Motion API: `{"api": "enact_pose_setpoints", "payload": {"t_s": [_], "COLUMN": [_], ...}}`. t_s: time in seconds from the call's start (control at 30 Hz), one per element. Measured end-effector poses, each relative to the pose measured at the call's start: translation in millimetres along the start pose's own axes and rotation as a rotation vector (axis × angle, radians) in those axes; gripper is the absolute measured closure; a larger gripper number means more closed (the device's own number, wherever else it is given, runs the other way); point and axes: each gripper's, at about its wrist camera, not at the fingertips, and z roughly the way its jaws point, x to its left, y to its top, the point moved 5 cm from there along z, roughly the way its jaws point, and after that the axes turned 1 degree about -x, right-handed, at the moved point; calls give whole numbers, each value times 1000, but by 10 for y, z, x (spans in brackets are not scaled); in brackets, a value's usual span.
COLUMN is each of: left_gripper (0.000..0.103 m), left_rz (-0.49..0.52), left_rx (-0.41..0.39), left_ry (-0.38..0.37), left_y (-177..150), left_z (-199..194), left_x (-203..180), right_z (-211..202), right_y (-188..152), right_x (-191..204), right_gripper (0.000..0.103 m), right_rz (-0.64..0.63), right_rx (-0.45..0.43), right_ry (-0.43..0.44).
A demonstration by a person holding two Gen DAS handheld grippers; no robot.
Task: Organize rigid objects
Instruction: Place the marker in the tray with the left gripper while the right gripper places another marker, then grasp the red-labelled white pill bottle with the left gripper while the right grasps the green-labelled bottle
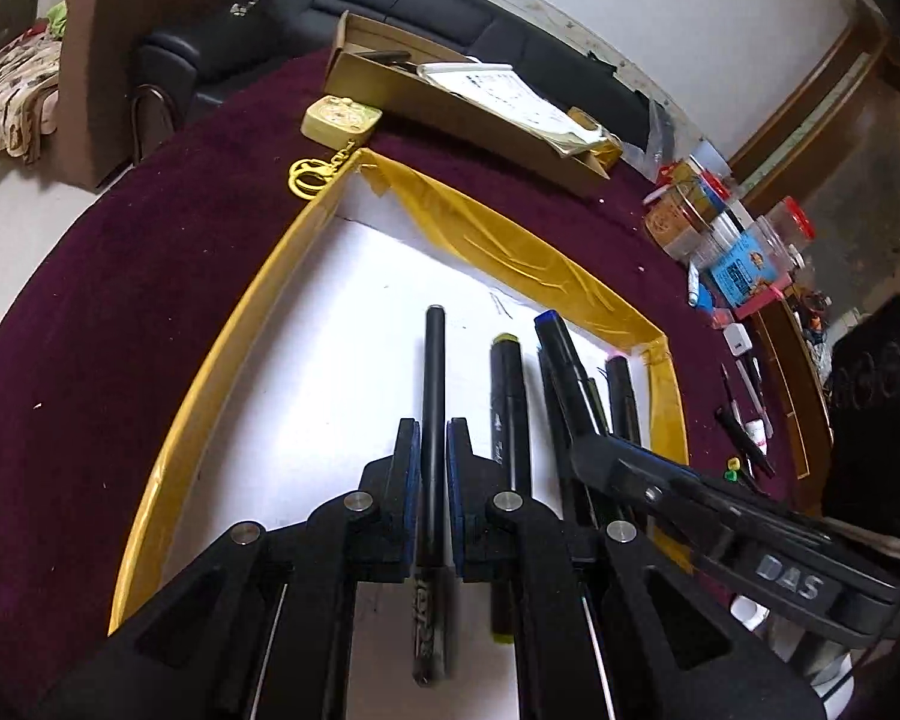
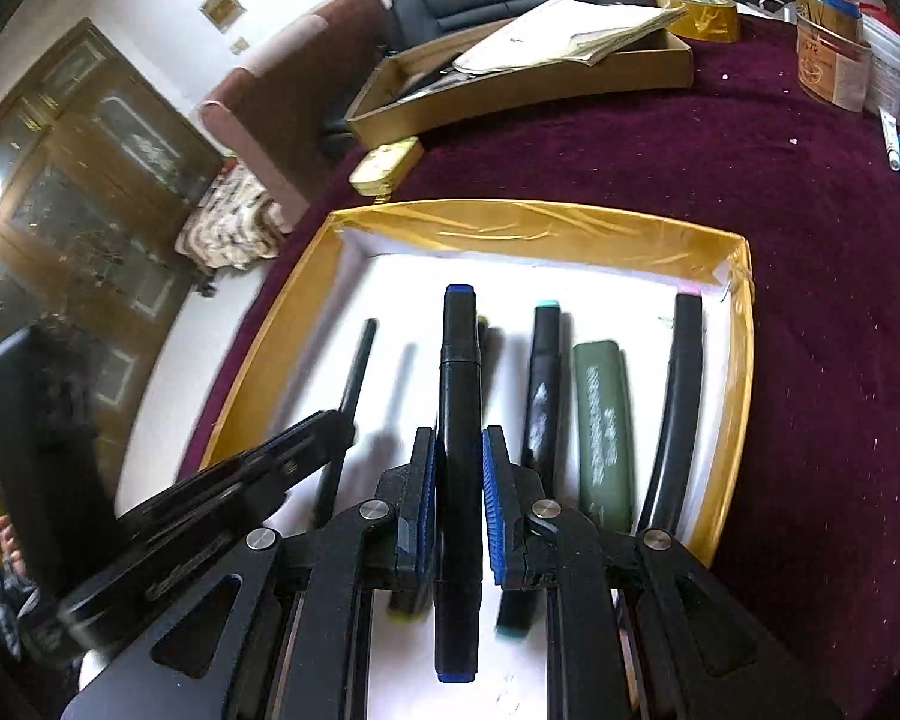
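A shallow white tray with a gold-taped rim (image 1: 498, 240) (image 2: 534, 228) lies on the maroon cloth. My left gripper (image 1: 432, 429) is shut on a thin black pen (image 1: 434, 372) held lengthwise over the tray. My right gripper (image 2: 459, 438) is shut on a black marker with blue ends (image 2: 459, 396) (image 1: 561, 354) above the tray. On the tray floor lie a yellow-capped marker (image 1: 510, 396), a teal-capped marker (image 2: 543, 372), a green case (image 2: 603, 426) and a long black stick (image 2: 681, 396).
A brown cardboard box with papers (image 1: 468, 102) (image 2: 510, 78) and a small yellow case (image 1: 339, 117) (image 2: 384, 165) lie beyond the tray. Jars and boxes (image 1: 726, 228) crowd the right. A tape roll (image 2: 699, 12) sits at the back. Loose pens (image 1: 747, 420) lie right of the tray.
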Motion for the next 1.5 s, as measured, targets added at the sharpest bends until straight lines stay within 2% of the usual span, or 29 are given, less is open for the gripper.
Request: {"api": "enact_pose_setpoints", "payload": {"t_s": [0.07,0.2,0.27,0.33,0.43,0.6,0.67,0.77,0.87,1.0,1.13,1.23,1.37,1.43,1.47,1.5], "left_gripper": [95,72,67,60,48,39,39,39,39,39,39,39,39,39,40,57], "left_rz": [-17,-26,-9,2,49,179,254,351,404,490,531,571,675,728,729,722], "left_rx": [-10,-61,-98,-125,-158,-139,-90,-7,62,109,77,63,116,146,138,157], "left_ry": [-11,-31,-34,-57,-117,-209,-241,-269,-287,-294,-234,-215,-242,-231,-247,-233], "left_y": [5,7,-2,-38,-150,-497,-731,-1114,-1457,-1780,-1748,-1705,-1847,-1930,-1931,-1933], "left_z": [-40,-249,-385,-520,-714,-741,-598,-319,-91,18,67,150,443,617,663,732], "left_x": [23,-15,-101,-232,-559,-1261,-1609,-2060,-2364,-2674,-2797,-2867,-3110,-3207,-3248,-3252], "right_z": [48,-166,-427,-664,-1148,-1942,-2152,-2321,-2413,-2392,-2309,-2293,-2324,-2348,-2358,-2370], "right_y": [22,51,18,-13,-126,-507,-730,-1098,-1412,-1683,-1841,-1926,-1998,-2018,-2023,-2037], "right_x": [-53,-114,-178,-297,-705,-1717,-2103,-2511,-2747,-2845,-2777,-2774,-2830,-2862,-2873,-2877], "right_gripper": [88,83,77,63,61,59,59,59,59,59,59,59,59,59,59,59], "right_rz": [13,-9,-16,-15,12,120,174,245,304,358,334,336,349,356,358,357], "right_rx": [9,-46,-100,-143,-227,-353,-366,-338,-319,-289,-261,-270,-282,-284,-286,-286], "right_ry": [-12,-12,8,21,0,-153,-199,-211,-172,-59,7,49,49,47,43,40]}}
